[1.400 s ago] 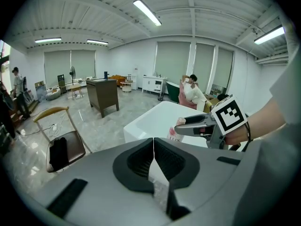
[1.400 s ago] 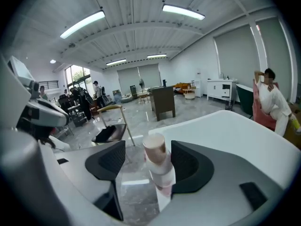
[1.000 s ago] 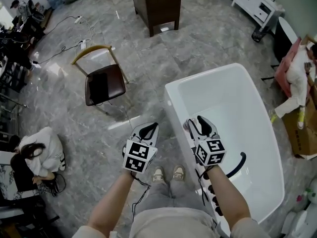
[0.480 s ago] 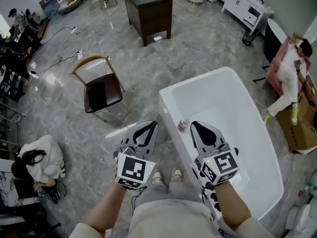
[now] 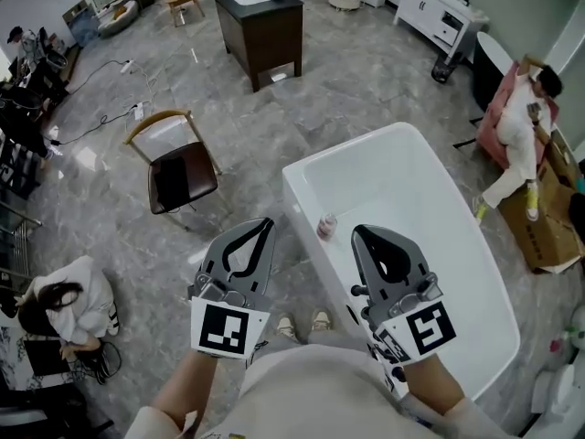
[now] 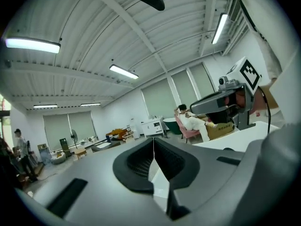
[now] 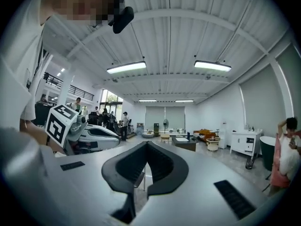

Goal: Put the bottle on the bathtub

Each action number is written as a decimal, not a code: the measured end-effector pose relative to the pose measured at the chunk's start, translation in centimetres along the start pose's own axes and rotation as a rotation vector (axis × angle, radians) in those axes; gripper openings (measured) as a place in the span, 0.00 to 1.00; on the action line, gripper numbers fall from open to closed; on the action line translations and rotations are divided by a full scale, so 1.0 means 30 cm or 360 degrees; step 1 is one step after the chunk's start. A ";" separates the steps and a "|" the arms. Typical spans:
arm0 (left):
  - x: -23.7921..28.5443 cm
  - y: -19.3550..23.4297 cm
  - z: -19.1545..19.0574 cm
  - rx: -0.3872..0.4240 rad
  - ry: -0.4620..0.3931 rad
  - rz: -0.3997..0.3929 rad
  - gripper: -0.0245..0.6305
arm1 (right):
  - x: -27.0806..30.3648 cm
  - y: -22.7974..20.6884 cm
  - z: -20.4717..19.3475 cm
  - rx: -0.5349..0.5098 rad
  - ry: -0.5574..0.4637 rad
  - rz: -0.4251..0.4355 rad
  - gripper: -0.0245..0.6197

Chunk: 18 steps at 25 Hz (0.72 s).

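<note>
A small pinkish bottle (image 5: 326,226) with a pale cap stands upright on the left rim of the white bathtub (image 5: 457,282). In the head view my right gripper (image 5: 358,230) is held up just right of the bottle and apart from it, jaws shut and empty. My left gripper (image 5: 264,220) is raised left of the tub over the floor, also shut and empty. The left gripper (image 6: 153,141) and right gripper (image 7: 147,145) point up into the room in their own views, and the bottle does not show there.
A brown chair (image 5: 174,167) stands left of the tub and a dark cabinet (image 5: 260,26) farther back. A person sits on the floor (image 5: 64,300) at the left. Another person (image 5: 516,135) and a cardboard box (image 5: 548,222) are at the right. Cables (image 5: 110,71) lie on the grey floor.
Both grippers have risen toward the camera. The right gripper has drawn back from the tub rim, uncovering the bottle that stands there.
</note>
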<state>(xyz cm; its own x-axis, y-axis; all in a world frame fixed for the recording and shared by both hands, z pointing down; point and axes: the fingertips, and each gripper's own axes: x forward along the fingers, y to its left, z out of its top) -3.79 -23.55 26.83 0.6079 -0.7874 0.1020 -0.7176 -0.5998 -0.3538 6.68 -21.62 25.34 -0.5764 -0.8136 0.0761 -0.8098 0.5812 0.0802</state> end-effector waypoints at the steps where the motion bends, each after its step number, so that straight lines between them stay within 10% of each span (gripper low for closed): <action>1: -0.012 -0.001 0.012 -0.0003 -0.0007 -0.0001 0.07 | -0.020 0.001 0.010 0.0001 0.0005 -0.0002 0.08; 18: -0.016 -0.016 0.004 -0.0171 0.0048 0.0088 0.07 | -0.103 -0.171 -0.035 0.0139 0.0100 -0.0121 0.08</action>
